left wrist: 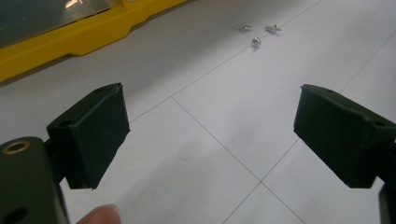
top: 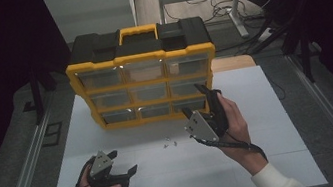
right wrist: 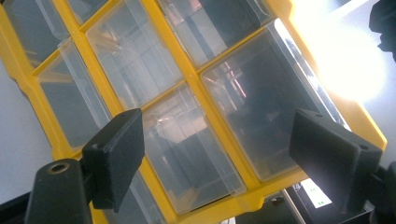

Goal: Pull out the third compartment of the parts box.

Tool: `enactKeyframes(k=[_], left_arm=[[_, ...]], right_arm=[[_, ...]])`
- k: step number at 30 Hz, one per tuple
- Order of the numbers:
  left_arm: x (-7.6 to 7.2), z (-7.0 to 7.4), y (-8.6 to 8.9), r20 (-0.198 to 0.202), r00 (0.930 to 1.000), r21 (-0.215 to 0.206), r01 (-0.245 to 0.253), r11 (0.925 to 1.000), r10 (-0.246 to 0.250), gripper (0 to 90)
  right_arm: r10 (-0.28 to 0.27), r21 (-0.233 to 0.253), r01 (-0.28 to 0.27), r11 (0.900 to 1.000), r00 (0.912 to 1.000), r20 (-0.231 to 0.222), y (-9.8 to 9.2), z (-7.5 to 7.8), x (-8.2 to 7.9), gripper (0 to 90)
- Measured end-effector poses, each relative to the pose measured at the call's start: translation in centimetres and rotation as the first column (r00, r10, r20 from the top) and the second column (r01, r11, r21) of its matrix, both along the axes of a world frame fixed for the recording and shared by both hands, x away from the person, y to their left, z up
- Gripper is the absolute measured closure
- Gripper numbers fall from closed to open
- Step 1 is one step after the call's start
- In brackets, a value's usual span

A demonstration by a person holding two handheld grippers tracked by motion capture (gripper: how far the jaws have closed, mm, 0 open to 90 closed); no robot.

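Standing upright at the far side of the white surface, the yellow organizer shows nine clear drawers in the high view. The right gripper is raised just before its lower right corner, jaws wide and holding nothing; the right gripper view looks straight at the transparent drawers, tilted in frame. The left gripper rests low on the surface, jaws wide and empty. Its own view makes out three small screws lying ahead, mere specks from above.
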State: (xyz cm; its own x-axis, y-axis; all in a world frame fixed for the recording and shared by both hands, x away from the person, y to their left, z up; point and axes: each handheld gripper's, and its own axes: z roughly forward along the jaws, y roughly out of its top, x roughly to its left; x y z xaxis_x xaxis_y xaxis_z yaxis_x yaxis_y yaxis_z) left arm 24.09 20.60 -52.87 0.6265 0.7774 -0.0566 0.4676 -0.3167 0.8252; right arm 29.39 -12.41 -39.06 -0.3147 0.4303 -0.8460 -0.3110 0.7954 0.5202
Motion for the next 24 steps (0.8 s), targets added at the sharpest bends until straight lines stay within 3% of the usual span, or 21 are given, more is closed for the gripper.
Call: enactKeyframes(k=[24], left_arm=[[-0.02,-0.07,-0.11,0.001,1.0000,0.010,0.008,0.9999,-0.008,10.8]], right_arm=[[-0.003,0.021,0.003,1.000,0.9999,0.010,0.02,0.65,0.23,18.8]])
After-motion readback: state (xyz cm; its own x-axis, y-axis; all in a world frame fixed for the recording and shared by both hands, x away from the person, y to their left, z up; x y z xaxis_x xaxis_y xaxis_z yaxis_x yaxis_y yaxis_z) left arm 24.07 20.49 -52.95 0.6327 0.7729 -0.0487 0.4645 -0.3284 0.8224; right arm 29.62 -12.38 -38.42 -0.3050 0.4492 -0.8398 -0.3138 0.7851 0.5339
